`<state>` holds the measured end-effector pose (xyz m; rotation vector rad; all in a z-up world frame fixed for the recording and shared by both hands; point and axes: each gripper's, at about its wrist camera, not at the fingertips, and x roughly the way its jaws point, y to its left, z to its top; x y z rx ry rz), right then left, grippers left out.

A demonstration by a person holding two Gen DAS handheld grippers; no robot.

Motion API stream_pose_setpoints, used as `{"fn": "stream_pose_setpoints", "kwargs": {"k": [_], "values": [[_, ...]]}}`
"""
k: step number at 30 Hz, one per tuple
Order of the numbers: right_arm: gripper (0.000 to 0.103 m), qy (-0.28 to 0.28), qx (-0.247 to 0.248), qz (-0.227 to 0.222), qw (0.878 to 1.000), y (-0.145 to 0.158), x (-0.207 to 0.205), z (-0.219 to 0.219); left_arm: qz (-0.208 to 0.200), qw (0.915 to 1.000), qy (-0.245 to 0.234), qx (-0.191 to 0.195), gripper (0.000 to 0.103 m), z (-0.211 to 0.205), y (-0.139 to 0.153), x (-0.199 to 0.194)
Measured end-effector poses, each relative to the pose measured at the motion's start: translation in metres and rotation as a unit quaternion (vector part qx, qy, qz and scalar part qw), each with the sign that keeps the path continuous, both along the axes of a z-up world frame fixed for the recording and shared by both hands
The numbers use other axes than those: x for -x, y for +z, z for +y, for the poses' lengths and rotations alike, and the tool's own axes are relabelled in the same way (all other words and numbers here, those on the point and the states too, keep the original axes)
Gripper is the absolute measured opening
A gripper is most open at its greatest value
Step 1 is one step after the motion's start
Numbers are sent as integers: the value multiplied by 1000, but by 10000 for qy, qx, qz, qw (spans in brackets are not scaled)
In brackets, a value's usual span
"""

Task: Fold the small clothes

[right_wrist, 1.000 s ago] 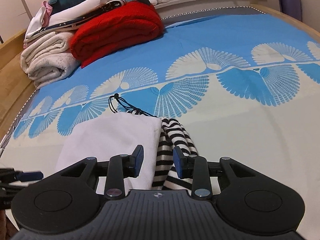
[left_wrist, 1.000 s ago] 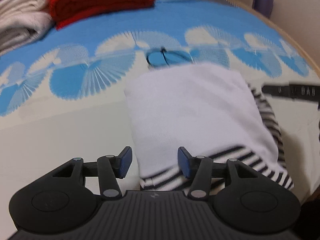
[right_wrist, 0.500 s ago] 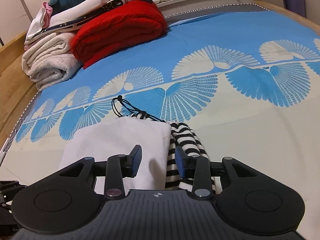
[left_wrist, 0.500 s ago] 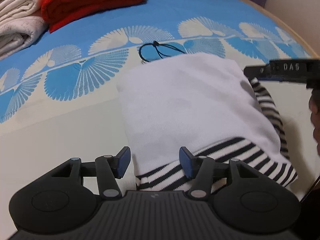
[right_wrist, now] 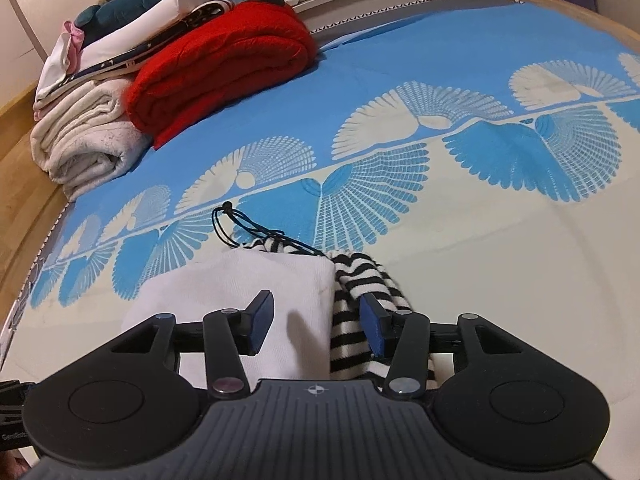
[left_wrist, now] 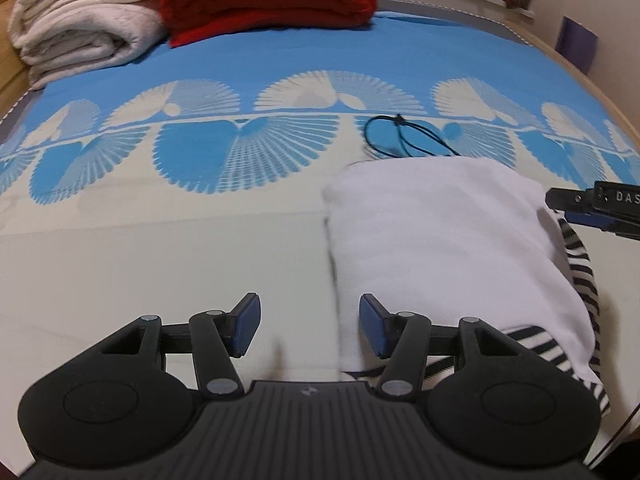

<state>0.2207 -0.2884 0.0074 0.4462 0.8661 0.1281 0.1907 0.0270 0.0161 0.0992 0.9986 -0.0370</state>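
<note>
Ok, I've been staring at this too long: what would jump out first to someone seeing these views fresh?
Probably the folded white garment with its black-and-white striped part showing along the right edge, lying on the pale near part of the blue fan-patterned bedspread. Next, the red blanket stacked beside cream towels at the far left. Both the left hand-held gripper and right hand-held gripper are open, gripping nothing.

Soft, even indoor light is falling on the bed [left_wrist: 120, 264], leaving it bright with no glare. Only faint shadows are showing, one under the cloth [left_wrist: 440, 240] edge. Fisheye distortion is bending both views hard at the edges. The left wrist view is blurring slightly; the towels [left_wrist: 80, 24] are looking soft.
</note>
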Motion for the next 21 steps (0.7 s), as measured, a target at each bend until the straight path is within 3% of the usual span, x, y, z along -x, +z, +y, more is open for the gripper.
{"fn": "stream_pose_setpoints", "kwargs": {"k": [9,10,12,13,15,17,21], "values": [[52,-208,-207,384,9988,-21,-19,5,-58,10000,-51,13,60,1,1,1],[49,-208,-231,377,9988,-21,-20,6,-56,10000,-46,10,60,2,2,1],[18,-155,-254,292,9991,-19,-21,9,-63,10000,-20,17,60,3,2,1],[14,-155,-217,245,9993,-17,-21,11,-74,10000,-7,38,60,4,2,1],[6,-170,-196,127,9996,-12,-19,14,-90,9999,2,109,60,5,4,2],[5,-239,-209,-127,9994,-3,-16,13,-114,9998,-12,188,60,7,6,3],[4,-613,-118,-1138,9915,30,-7,-3,-188,9991,-103,353,60,8,10,6]]}}
